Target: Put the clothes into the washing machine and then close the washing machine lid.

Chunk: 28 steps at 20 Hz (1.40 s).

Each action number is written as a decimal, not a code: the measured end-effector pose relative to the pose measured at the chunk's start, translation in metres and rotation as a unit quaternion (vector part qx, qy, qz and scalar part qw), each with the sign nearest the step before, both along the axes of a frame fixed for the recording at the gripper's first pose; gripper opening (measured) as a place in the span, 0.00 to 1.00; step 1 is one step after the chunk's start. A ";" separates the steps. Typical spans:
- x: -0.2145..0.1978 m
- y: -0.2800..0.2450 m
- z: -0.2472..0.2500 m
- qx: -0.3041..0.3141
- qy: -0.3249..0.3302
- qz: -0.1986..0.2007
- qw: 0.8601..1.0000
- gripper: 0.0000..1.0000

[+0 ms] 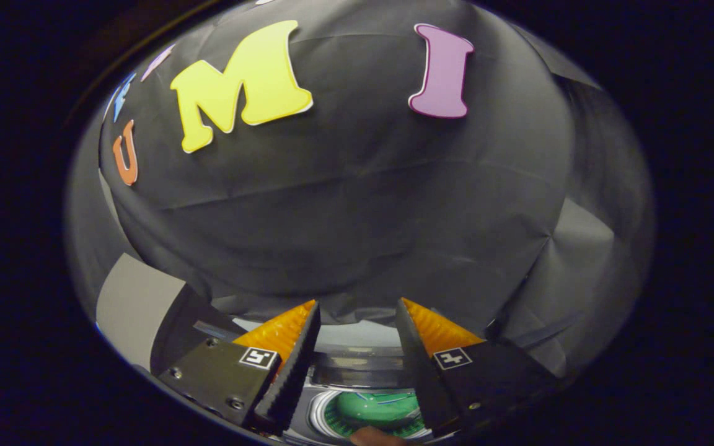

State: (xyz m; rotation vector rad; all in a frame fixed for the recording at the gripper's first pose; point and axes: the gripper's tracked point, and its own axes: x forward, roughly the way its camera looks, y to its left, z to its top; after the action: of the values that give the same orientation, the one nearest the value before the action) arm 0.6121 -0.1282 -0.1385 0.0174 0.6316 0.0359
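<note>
Booth wall: black cloth, creased, draped. Washing machine: pale top panel, below and between the fingers; round opening with ribbed ring, green inside, contents unclear. Gripper: fingers parted, nothing between them, wedge-shaped, ridged inner pads.

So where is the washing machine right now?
In the gripper view, the washing machine sits low, just beyond the open gripper, its round green-lit opening between the fingers, before the black cloth wall.
</note>
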 end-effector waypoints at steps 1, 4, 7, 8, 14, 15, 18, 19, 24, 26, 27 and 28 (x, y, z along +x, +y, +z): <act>-0.002 0.000 0.000 0.000 -0.005 -0.004 1.000 0.78; -0.010 -0.001 0.000 -0.003 -0.010 -0.007 1.000 0.78; -0.018 -0.001 0.000 -0.001 -0.010 -0.007 1.000 0.78; -0.020 0.000 0.000 -0.002 -0.009 -0.008 1.000 0.78; -0.038 0.000 -0.002 -0.008 -0.007 -0.013 1.000 0.78; -0.041 0.000 -0.003 -0.008 -0.008 -0.013 1.000 0.78; -0.053 0.000 -0.004 -0.009 -0.005 -0.014 1.000 0.78; -0.056 0.001 -0.006 -0.009 -0.004 -0.016 1.000 0.78; -0.079 -0.001 -0.011 -0.018 -0.006 -0.024 1.000 0.78; -0.089 0.000 -0.015 -0.018 0.001 -0.028 0.999 0.78; -0.095 0.000 -0.017 -0.018 0.005 -0.029 0.999 0.78; -0.100 0.000 -0.019 -0.021 0.008 -0.029 0.999 0.78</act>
State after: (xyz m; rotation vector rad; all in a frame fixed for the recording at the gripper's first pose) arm 0.5116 -0.1284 -0.1579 -0.0045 0.6479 -0.0344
